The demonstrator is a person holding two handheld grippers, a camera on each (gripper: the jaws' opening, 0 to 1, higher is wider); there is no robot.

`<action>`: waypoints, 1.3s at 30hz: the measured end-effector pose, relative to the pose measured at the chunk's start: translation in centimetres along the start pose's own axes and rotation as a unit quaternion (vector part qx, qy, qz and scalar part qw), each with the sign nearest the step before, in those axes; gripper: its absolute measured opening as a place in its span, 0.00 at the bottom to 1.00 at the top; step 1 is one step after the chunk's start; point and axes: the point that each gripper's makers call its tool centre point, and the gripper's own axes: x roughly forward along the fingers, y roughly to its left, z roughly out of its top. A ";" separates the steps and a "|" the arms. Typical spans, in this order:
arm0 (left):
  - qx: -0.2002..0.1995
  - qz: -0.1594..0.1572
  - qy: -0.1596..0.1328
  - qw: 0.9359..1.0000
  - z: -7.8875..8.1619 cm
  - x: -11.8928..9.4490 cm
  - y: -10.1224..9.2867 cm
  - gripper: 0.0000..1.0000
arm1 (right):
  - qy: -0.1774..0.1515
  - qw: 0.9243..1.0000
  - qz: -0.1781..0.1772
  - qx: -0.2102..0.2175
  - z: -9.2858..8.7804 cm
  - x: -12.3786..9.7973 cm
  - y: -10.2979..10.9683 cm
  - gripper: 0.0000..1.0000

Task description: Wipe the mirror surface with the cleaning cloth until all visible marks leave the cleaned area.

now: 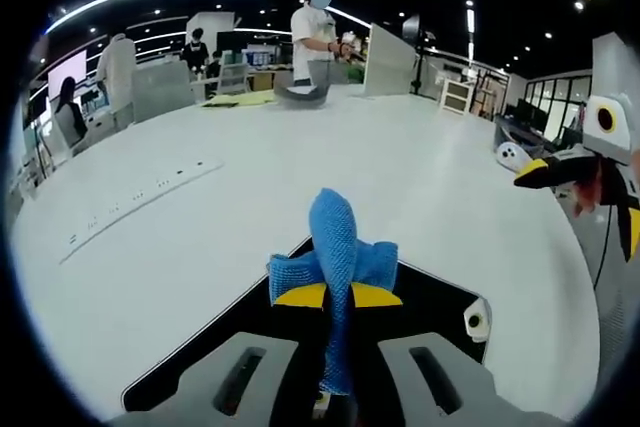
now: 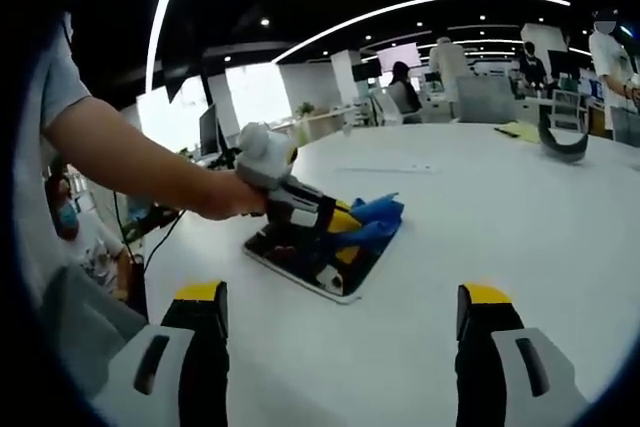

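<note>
White worktop (image 1: 420, 187) in an open office, people at the far end. Your left hand-held gripper (image 1: 338, 297) pinches the blue cloth (image 1: 335, 252) directly over the dark mirror (image 1: 440, 297), which lies flat under it, long axis running off to the right. Right hand-held gripper (image 2: 340, 322) spread, empty, well apart from the mirror; left is nearer for the wipe.
</note>
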 end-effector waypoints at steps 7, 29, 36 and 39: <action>-0.002 0.002 0.000 1.000 0.1 0.1 0.5 0.05 | 0.001 1.000 0.000 0.002 -0.2 0.0 0.0 0.94; -0.006 0.007 -0.001 1.000 0.3 0.3 1.4 0.05 | 0.005 1.000 -0.005 0.011 -0.6 0.1 -0.2 0.93; -0.004 0.010 -0.001 1.000 0.3 0.3 1.5 0.05 | 0.008 1.000 -0.006 0.013 -1.0 0.0 -0.2 0.93; -0.005 0.009 -0.002 1.000 0.3 0.2 1.5 0.05 | 0.012 1.000 -0.008 0.012 -1.1 0.0 -0.2 0.93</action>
